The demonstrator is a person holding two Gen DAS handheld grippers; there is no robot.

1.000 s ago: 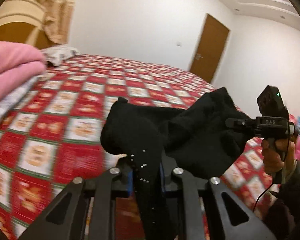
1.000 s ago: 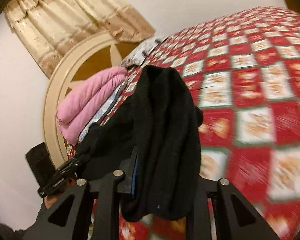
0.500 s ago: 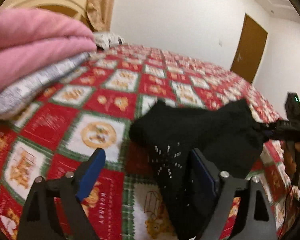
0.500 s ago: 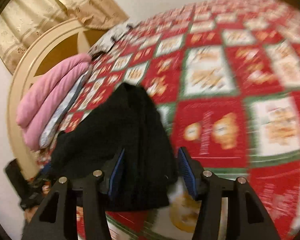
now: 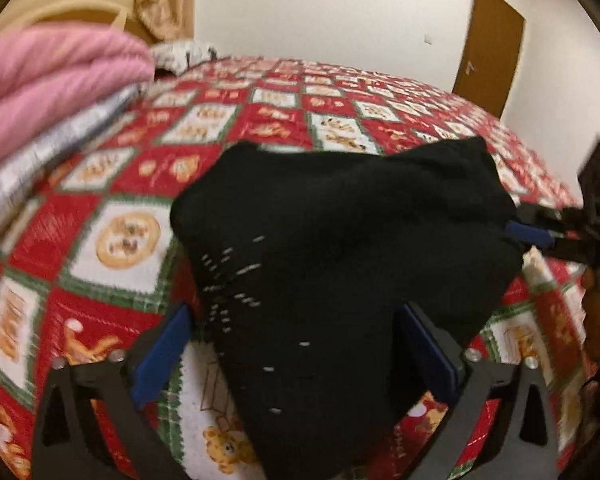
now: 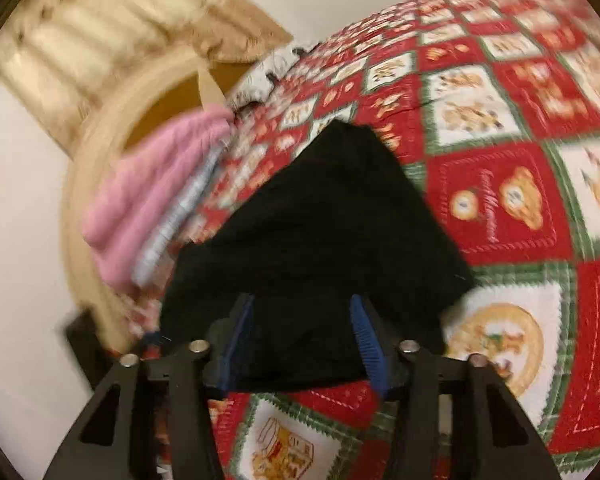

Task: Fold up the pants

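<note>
Pants [image 5: 340,240] lie bunched on the bed [image 5: 120,240] between my grippers, long axis running left [image 5: 296,356] to right [image 6: 300,340]; both jaws released, straddling opposite ends.

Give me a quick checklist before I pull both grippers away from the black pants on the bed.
1. Left gripper open, jaws spread either side of the cloth: ok.
2. Right gripper open: ok.
3. Black pants resting on the bedspread: ok.
4. Cloth free of the blue pads: cannot tell, fabric lies between them.
5. Fold flat and even: not ok, bunched and humped.
6. Pink blanket apart from the pants: ok.
</note>
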